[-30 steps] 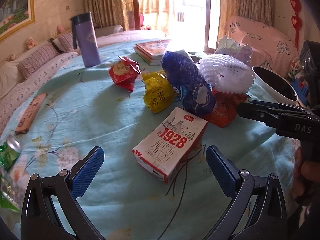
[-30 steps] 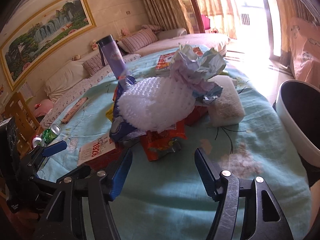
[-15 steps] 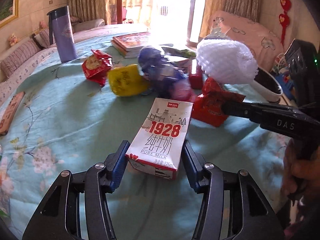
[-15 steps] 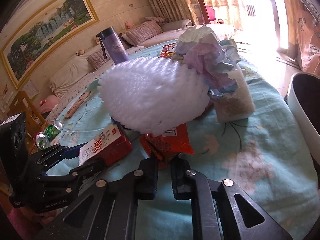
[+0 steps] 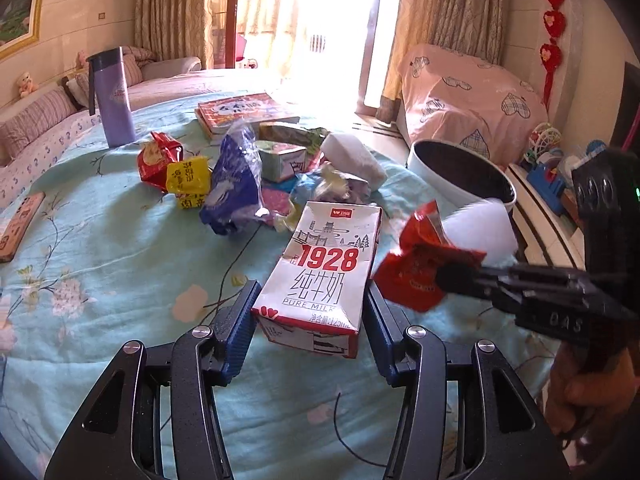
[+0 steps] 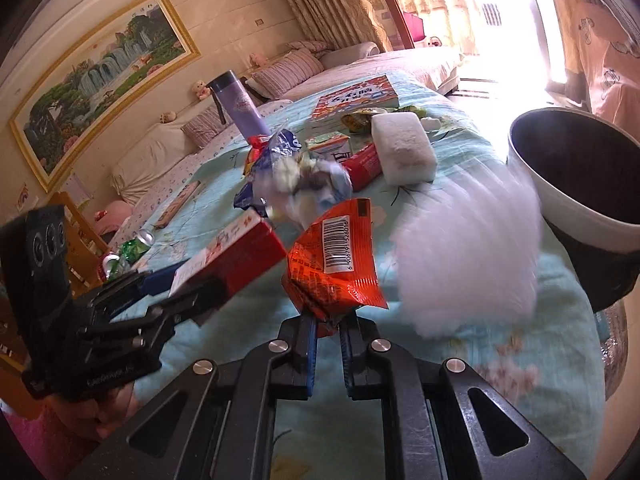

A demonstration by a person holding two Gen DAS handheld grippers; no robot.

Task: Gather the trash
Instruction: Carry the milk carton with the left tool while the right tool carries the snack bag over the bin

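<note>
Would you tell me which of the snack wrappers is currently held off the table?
The red wrapper with the barcode, pinched in the right gripper; the yellow wrapper and blue wrapper lie on the tablecloth.

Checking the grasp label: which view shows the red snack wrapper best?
The right wrist view: the red snack wrapper fills the centre, barcode readable, pinched by the right gripper. The left wrist view shows it side-on, smaller, near the edge.
</note>
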